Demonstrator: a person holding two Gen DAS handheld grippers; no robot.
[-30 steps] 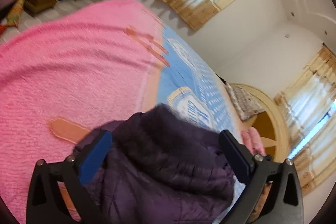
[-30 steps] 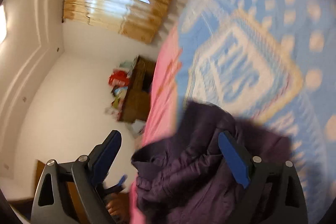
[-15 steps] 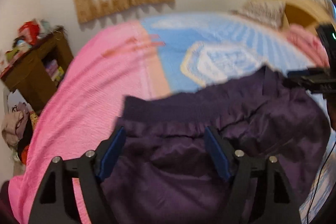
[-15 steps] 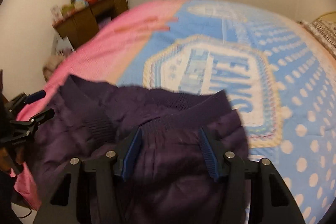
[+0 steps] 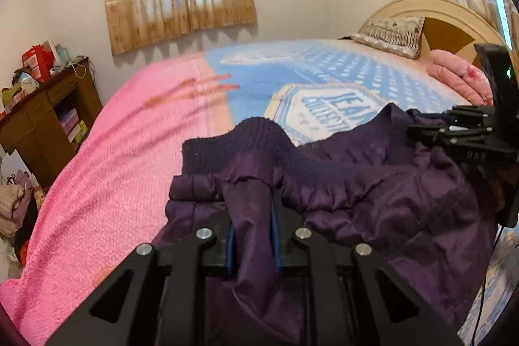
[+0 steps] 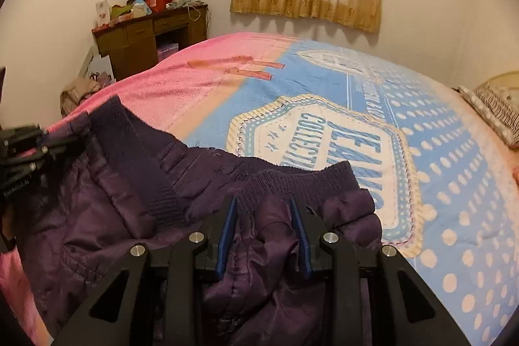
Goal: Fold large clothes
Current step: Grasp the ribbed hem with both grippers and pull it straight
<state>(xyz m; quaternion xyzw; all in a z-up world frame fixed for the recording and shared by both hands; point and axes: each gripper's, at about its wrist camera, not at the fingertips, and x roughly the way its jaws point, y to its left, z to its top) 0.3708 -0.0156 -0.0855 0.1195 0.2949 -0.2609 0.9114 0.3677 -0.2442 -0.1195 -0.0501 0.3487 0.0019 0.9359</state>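
A dark purple padded jacket (image 5: 373,193) with a ribbed knit hem (image 5: 233,141) hangs stretched between my two grippers at the near edge of the bed. My left gripper (image 5: 251,203) is shut on a bunch of its fabric just below the hem. My right gripper (image 6: 263,216) is shut on another bunch of the jacket (image 6: 107,216) below the ribbed hem (image 6: 301,180). The right gripper shows at the right edge of the left wrist view (image 5: 460,132), and the left gripper at the left edge of the right wrist view (image 6: 35,148).
The bed has a pink and blue cover (image 6: 324,106) with a printed badge. A brown desk (image 6: 146,38) with clutter stands at the far left wall. A pillow (image 5: 392,34) and a pink folded blanket (image 5: 454,77) lie by the headboard. Clothes are piled on the floor (image 5: 13,203).
Both grippers went from wide open to shut on the jacket. The views swung level with the bed, and the jacket is now spread between the two grippers.
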